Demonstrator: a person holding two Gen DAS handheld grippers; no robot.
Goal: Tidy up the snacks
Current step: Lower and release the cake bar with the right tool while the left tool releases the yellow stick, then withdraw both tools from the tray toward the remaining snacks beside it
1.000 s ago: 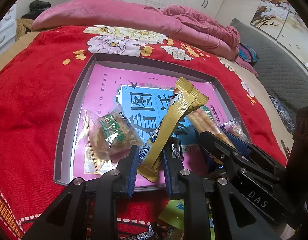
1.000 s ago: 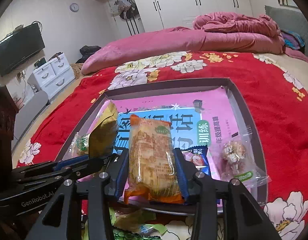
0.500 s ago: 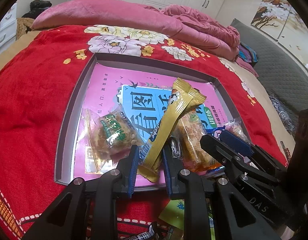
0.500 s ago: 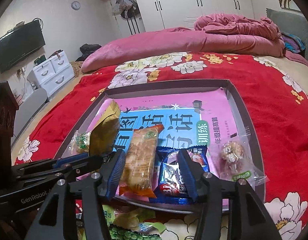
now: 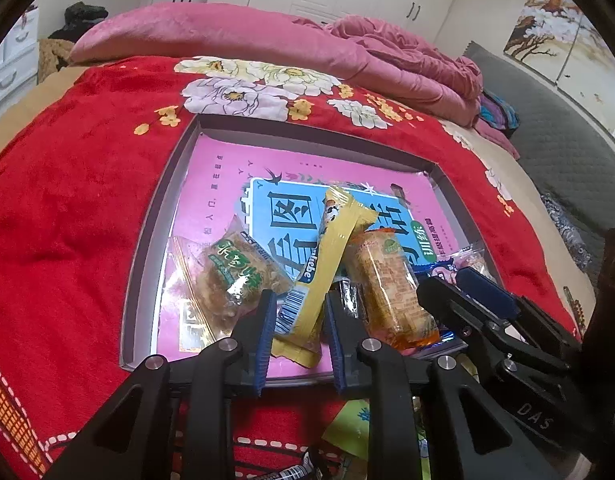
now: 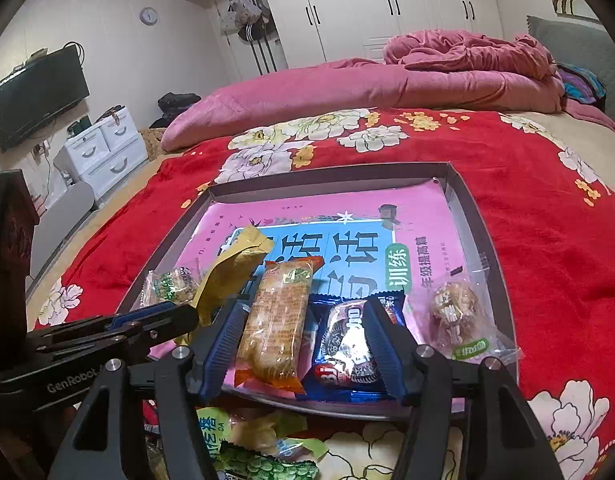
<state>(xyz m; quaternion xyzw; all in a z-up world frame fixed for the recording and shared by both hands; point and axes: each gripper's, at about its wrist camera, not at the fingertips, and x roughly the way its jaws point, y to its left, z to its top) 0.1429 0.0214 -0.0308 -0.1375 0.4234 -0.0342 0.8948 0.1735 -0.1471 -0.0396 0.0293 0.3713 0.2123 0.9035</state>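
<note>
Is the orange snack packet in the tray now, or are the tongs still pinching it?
In the tray. The orange packet lies flat on the tray, and the right tongs are opening, their pads off its sides.

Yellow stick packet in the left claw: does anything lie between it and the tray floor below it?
Nothing visible does. The yellow stick packet slants up from the left claw over the pink book cover lining the tray, between the clear green-label snack bag and the orange-ended cracker pack.

Red floral blanket point(image 6: 527, 216), pink duvet point(image 6: 347, 88), wall television point(image 6: 35, 96), white wardrobes point(image 6: 387, 8)
</note>
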